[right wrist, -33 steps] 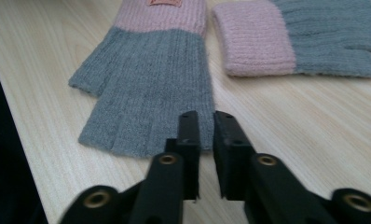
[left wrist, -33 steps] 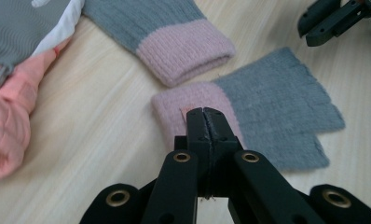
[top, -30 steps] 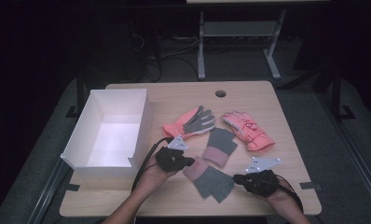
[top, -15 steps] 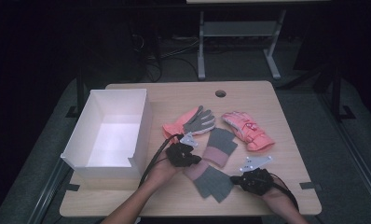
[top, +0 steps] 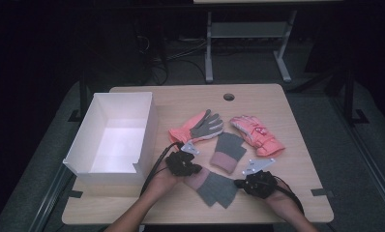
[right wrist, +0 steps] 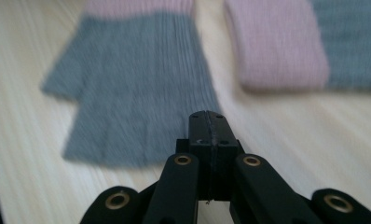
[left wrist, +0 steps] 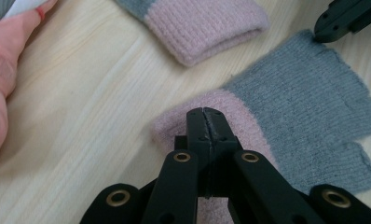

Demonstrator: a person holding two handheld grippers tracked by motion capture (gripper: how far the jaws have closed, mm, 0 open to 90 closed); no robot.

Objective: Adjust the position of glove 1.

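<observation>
On your left stands the white box [top: 114, 137], with the coral work glove [top: 196, 126] beyond your left gripper [top: 183, 163]. That forearm angles in, jaws pressed together over the pink cuff of the near grey fingerless glove [top: 214, 187]. Its twin [top: 227, 152] lies just beyond, the pink padded glove [top: 256, 135] farther right. Your right gripper [top: 255, 183], jaws closed too, sits at the glove's finger edge.

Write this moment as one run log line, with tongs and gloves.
left tongs: shut, over pink cuff of near grey glove | right tongs: shut, at its finger end | white box: left of gloves
</observation>
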